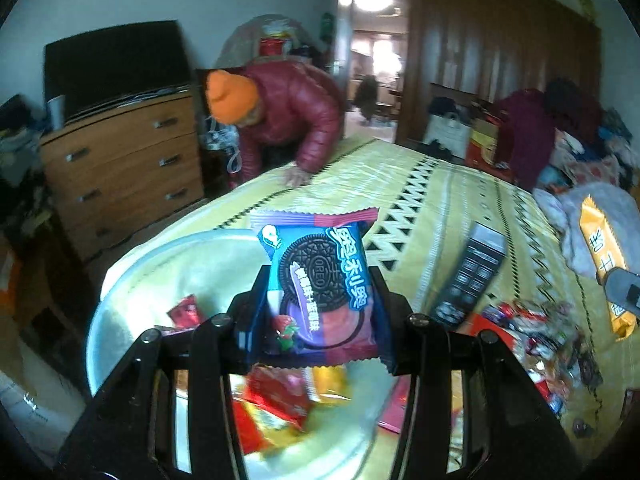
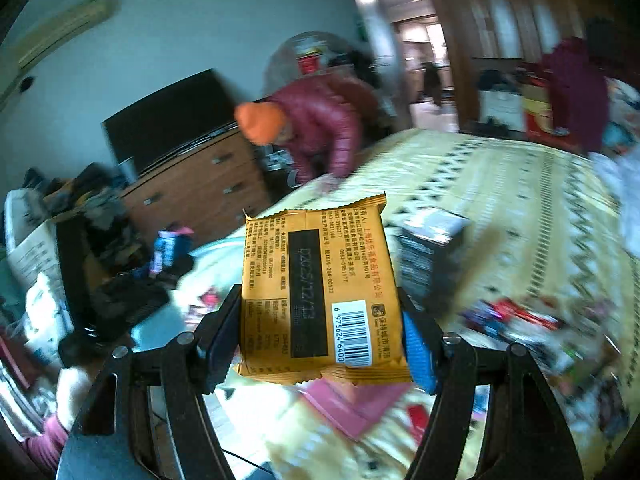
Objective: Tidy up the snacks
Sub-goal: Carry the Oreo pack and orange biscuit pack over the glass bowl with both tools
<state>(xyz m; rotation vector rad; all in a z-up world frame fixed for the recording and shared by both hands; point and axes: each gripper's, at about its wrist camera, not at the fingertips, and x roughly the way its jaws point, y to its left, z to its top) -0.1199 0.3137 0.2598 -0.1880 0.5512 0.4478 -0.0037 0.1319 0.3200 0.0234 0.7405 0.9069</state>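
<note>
The clear bowl [image 1: 132,280] on the bed [image 1: 420,184] lies below and left of the left tongs [image 1: 320,292]; it holds several wrappers [image 1: 280,396], mostly red and yellow, blurred under the tongs. The left tongs are clamped on an Oreo pack [image 1: 320,280], gripped by its side edges, standing upright with its front to the camera, above the bowl's near-right part. The right tongs [image 2: 320,320] are clamped on an orange pack [image 2: 320,292], held upright by its side edges, back and barcode to the camera, above the bed. Both tongs tilt downward. Beyond the orange pack, right of it, lies a dark box [image 2: 432,256]; further right of the tongs a loose heap of snacks [image 2: 520,332] lies on the bed. Under the right tongs is a pink sheet [image 2: 352,408]. At the bed's far edge a person [image 1: 288,116] in a red jacket and orange hat leans over, one hand on the cover.
</note>
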